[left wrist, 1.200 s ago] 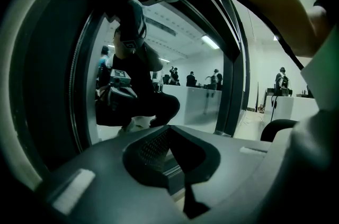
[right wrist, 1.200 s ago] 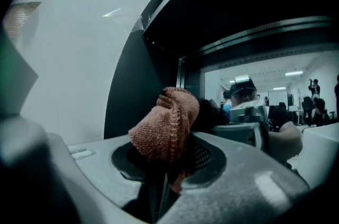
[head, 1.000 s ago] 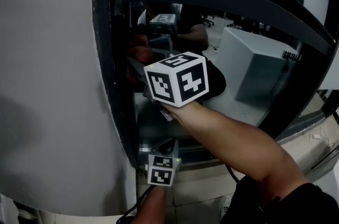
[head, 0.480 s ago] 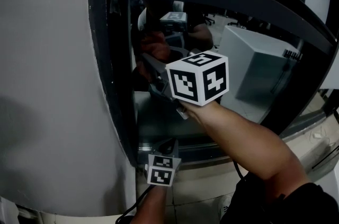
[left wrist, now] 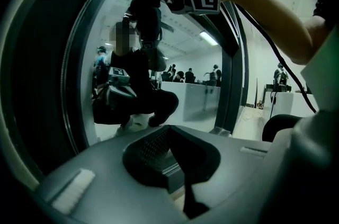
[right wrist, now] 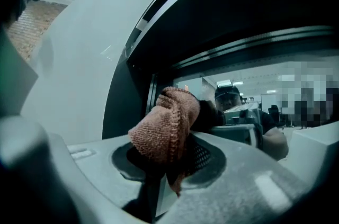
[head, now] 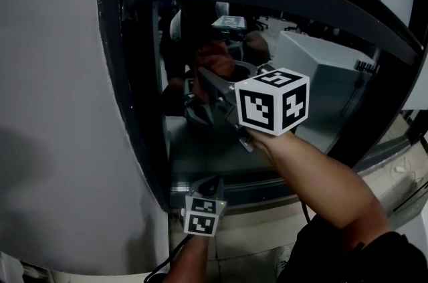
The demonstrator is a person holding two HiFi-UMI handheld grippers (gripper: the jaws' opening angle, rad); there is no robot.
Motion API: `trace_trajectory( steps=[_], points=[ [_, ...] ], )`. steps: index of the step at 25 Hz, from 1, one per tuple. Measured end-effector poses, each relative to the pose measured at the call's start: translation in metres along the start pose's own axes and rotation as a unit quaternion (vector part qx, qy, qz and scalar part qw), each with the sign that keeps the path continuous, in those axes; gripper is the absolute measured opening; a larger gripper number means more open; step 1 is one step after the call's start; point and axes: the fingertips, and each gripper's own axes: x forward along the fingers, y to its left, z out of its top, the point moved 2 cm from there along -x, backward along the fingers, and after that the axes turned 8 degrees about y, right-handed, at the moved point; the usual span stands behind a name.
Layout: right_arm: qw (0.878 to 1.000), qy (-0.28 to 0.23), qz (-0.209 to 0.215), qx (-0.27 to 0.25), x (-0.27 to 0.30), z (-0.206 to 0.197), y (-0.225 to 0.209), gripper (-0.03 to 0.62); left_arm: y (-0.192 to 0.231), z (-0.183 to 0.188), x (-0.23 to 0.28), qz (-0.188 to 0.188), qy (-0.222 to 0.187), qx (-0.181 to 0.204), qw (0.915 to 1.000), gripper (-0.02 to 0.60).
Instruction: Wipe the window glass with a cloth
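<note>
Right gripper view: cloth (right wrist: 165,130) clamped in right gripper (right wrist: 167,164), at window glass (right wrist: 249,82) near left frame. Left gripper (left wrist: 177,162) closed, empty, low. I judge wiping underway; next stroke needs steady contact across pane.

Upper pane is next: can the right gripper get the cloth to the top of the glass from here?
Probably yes. The right gripper, shut on the cloth, is at the glass; nothing stands before the pane above it, and the left gripper sits low by the bottom frame.
</note>
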Motion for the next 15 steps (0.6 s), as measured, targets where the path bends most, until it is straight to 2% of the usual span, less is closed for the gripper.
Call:
trace_trajectory(
  steps=[15],
  points=[
    [1.000,0.006,-0.015,0.011,-0.049,-0.012,-0.050,0.103,-0.003,-0.005,0.015,-0.007,0.011,-0.002,0.9999,0.017]
  ],
)
